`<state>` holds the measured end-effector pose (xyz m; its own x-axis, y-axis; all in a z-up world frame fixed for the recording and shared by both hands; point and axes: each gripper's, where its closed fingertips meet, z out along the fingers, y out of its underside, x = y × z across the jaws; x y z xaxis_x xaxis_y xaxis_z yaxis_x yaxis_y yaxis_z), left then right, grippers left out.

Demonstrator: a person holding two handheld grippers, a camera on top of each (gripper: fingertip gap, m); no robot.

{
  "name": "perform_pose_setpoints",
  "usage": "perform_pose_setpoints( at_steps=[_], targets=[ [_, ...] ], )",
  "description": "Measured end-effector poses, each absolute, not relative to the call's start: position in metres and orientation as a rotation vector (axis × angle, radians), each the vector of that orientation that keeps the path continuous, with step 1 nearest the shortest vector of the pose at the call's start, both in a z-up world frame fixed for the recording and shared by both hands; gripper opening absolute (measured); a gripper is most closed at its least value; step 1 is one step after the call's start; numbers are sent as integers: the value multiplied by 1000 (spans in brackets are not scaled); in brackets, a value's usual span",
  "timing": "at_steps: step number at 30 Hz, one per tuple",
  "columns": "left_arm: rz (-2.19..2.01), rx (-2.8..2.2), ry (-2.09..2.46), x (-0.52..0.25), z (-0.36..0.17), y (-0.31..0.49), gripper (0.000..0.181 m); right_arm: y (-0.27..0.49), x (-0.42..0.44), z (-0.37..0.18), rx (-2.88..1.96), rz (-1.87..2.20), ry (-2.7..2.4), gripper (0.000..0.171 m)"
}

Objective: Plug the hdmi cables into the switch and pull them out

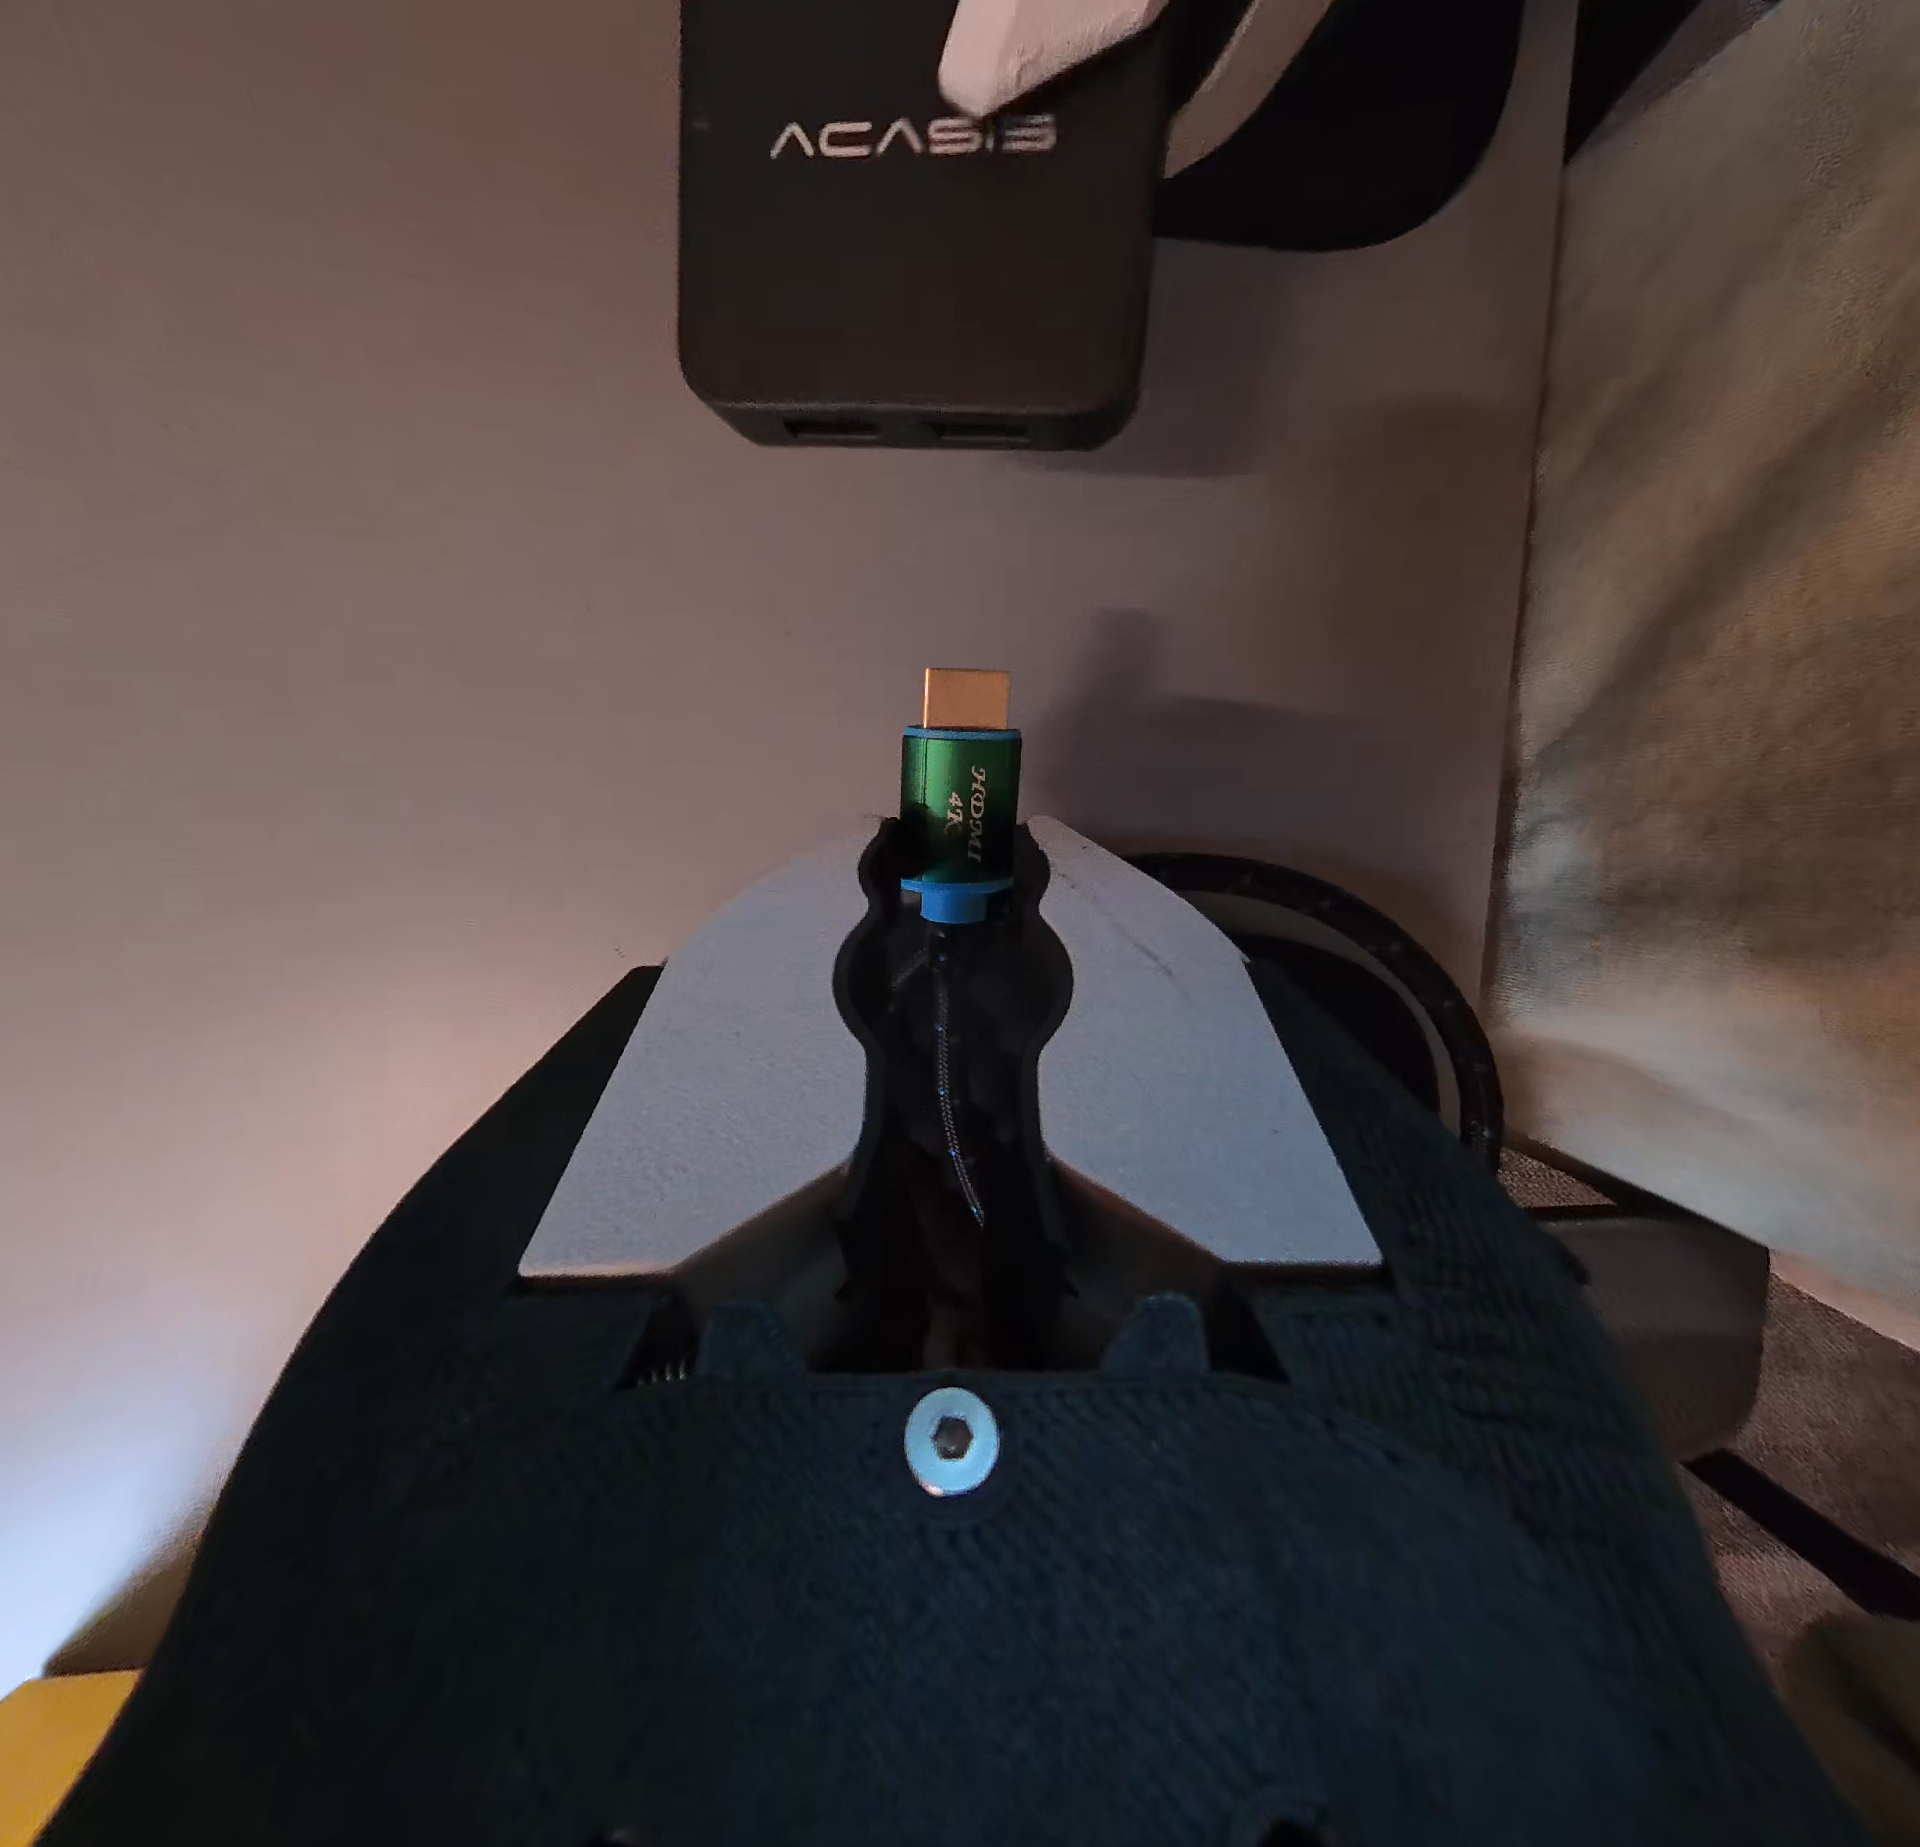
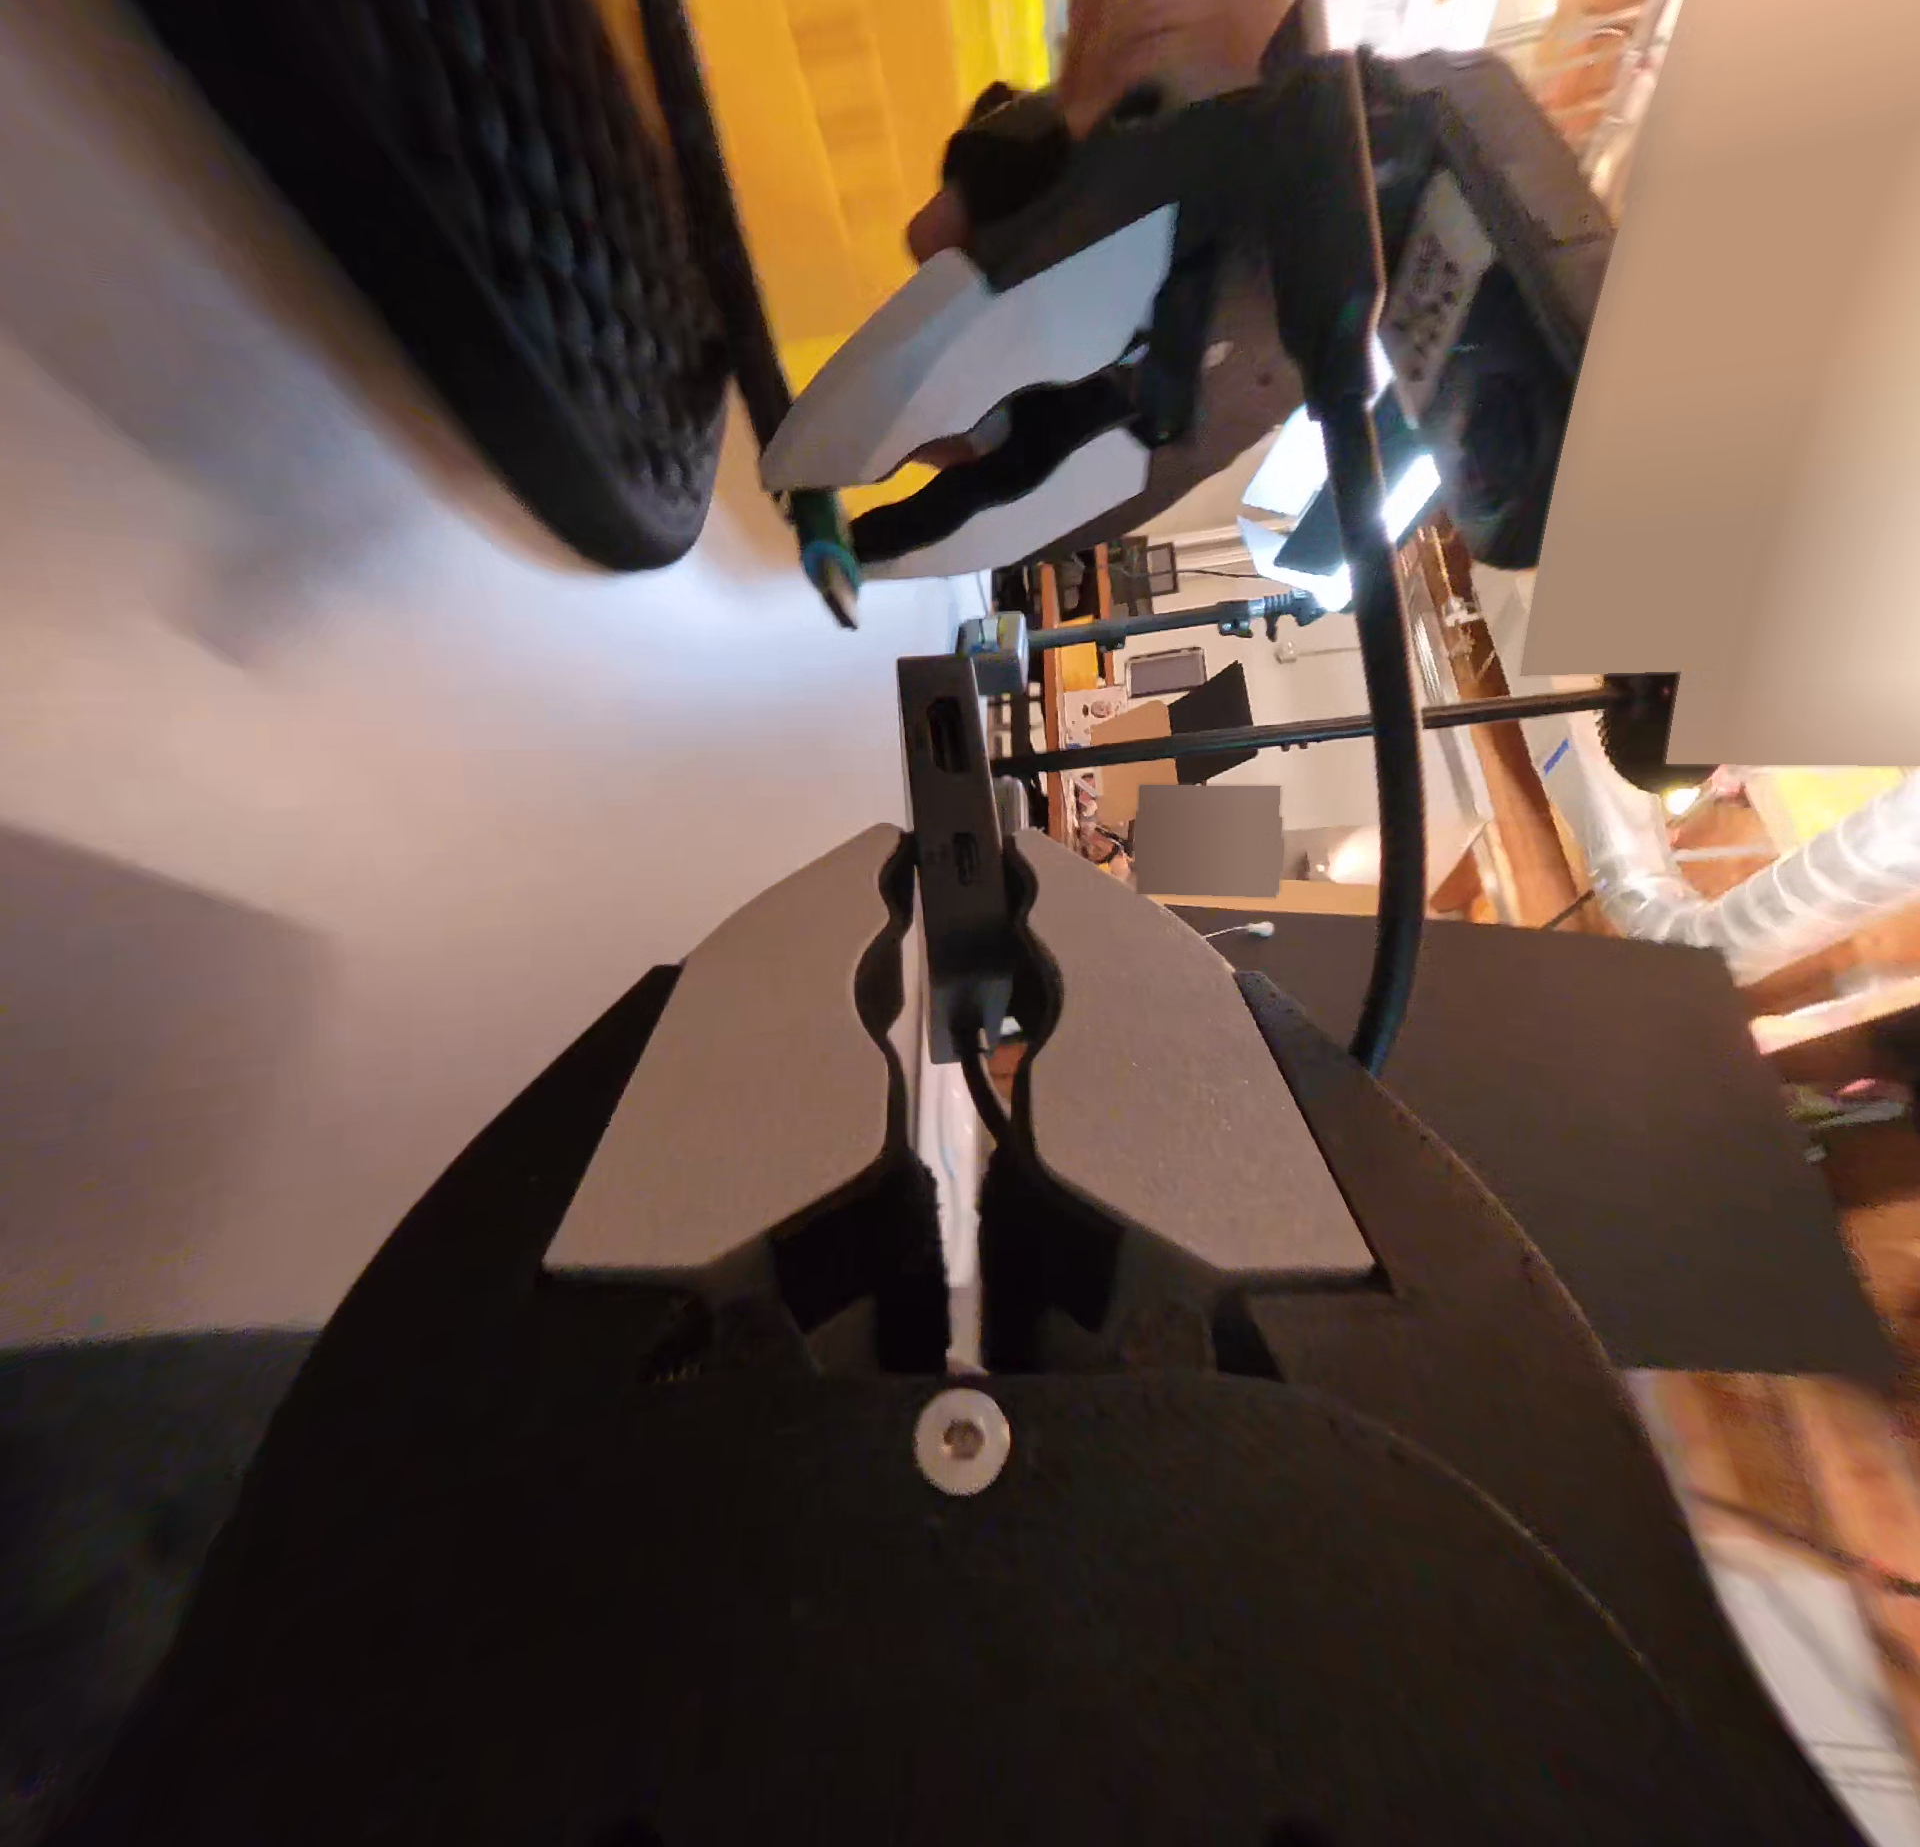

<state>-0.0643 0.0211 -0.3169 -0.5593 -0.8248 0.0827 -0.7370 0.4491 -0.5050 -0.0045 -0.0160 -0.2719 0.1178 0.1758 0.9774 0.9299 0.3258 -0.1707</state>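
Left gripper [image 1: 961,841]: jaws narrow, clamped on the green shell of the HDMI plug [image 1: 961,810], just above its blue strain-relief collar. The gold connector tip [image 1: 966,698] projects clear of the fingers and points at the switch [image 1: 914,239], well apart from it. The braided cable [image 1: 956,1091] trails back between the jaws.

Centre: the switch is a black box lying on a pale tabletop [image 1: 312,550]; two empty ports show on the face nearest the plug.

Right gripper [image 2: 961,862]: jaws narrow, pinching the switch across its thin sides. In the right wrist view a thin cable [image 2: 982,1080] leaves the switch's near end, and ports show on its side face. The left gripper appears farther off with the plug, not yet inserted.

Handling assessment: the plug shell looks rigid and smooth, probably metal, so it may slip or twist under side load; the present hold on the shell is the right place, never the cable. The switch looks light and would slide unless pinned. The gold tip is likely to bind if it enters the port tilted.
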Motion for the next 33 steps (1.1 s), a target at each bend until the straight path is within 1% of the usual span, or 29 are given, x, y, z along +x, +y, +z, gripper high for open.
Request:
perform_pose_setpoints(
  at_steps=[4, 6, 8, 11, 15, 24, 33],
  targets=[
    [-795, -1411, 2495, -60, -311, 19, 20, -17, -3, -261, -1193, -465, -1144, 15],
    [-794, -1451, 2457, -57, -308, 19, 20, -12, 5, -265, -1274, -449, -1101, 15],
    [-772, -1503, 2388, -52, -306, 22, 20, -3, 18, -273, -1380, -529, -1071, 15],
    [-732, -1602, 2237, -40, -309, 31, 20, 12, 41, -283, -1511, -768, -1022, 15],
    [-812, -1706, 2093, -25, -320, 30, 20, 29, 60, -295, -1630, -1088, -1027, 15],
    [-986, -1920, 1906, -8, -335, 41, 21, 48, 47, -321, -1739, -1197, -1174, 15],
    [-1040, -1994, 1794, -7, -335, 45, 21, 52, 41, -320, -1705, -1262, -1185, 14]
  ],
)
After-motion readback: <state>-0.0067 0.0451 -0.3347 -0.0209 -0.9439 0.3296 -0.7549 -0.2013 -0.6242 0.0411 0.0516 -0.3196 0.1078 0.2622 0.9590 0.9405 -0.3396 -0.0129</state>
